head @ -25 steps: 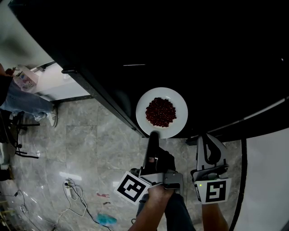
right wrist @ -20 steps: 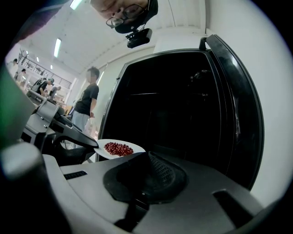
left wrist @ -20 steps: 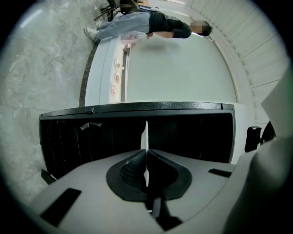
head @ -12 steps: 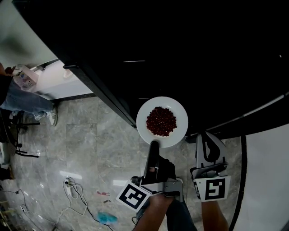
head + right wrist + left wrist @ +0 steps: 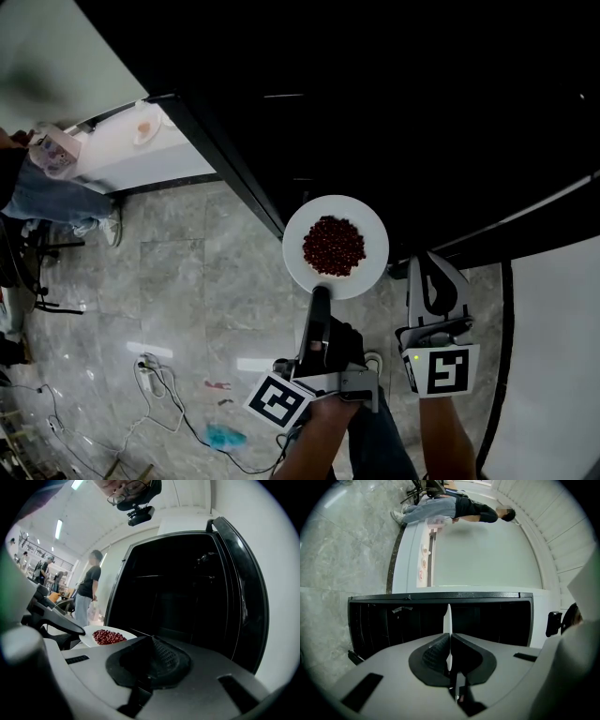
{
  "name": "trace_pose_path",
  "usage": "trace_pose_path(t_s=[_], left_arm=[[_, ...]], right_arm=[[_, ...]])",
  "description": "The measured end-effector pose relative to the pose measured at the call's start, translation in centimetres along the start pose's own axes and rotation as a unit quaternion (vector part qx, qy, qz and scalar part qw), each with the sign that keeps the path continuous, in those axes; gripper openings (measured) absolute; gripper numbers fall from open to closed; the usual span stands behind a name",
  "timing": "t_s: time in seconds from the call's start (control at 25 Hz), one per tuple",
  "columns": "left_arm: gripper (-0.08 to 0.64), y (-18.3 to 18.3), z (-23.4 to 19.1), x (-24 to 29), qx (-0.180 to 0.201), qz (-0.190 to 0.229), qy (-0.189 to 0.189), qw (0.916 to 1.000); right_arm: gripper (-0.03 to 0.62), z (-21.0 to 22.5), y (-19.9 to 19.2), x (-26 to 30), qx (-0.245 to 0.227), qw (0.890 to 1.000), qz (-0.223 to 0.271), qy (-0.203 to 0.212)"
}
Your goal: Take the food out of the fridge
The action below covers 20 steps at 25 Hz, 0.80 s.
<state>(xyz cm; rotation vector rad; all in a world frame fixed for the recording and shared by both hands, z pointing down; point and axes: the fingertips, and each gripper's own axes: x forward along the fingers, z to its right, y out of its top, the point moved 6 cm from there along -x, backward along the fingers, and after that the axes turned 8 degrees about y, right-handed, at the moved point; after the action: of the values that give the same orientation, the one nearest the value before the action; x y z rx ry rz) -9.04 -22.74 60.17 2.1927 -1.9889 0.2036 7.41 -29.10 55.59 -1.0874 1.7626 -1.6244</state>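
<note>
A white plate (image 5: 367, 221) of red beans (image 5: 333, 246) hangs level at the front edge of the dark open fridge (image 5: 422, 112). My left gripper (image 5: 320, 292) is shut on the plate's near rim. In the left gripper view the plate (image 5: 448, 616) shows edge-on as a thin white line pinched between the pads. My right gripper (image 5: 429, 281) is to the right of the plate, apart from it, with its jaws together and nothing in them. From the right gripper view (image 5: 152, 641) the plate (image 5: 89, 640) and beans (image 5: 108, 637) lie to the left, before the black fridge cavity (image 5: 187, 592).
The fridge's white door (image 5: 553, 375) stands at the right. Marble floor (image 5: 187, 300) lies below, with cables (image 5: 159, 398) and a blue scrap (image 5: 222, 459). A white counter (image 5: 131, 155) and a standing person (image 5: 37, 187) are at the far left.
In the head view the fridge's front edge has slid up and right, and more floor now shows under the plate's near side. The left gripper has kept its grip on the rim.
</note>
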Motion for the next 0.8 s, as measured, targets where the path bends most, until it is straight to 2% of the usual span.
trace_pose_path(t_s=[0.48,0.8], left_arm=[[0.020,-0.1,-0.6,0.3,-0.010,0.000,0.013,0.9999],[0.020,-0.1,-0.1,0.0,-0.012,0.006,0.006,0.9999]], right_arm=[[0.023,0.1,0.5,1.7,0.003,1.000,-0.008,0.013],[0.023,0.1,0.5,1.7,0.005,1.000,-0.006,0.020]])
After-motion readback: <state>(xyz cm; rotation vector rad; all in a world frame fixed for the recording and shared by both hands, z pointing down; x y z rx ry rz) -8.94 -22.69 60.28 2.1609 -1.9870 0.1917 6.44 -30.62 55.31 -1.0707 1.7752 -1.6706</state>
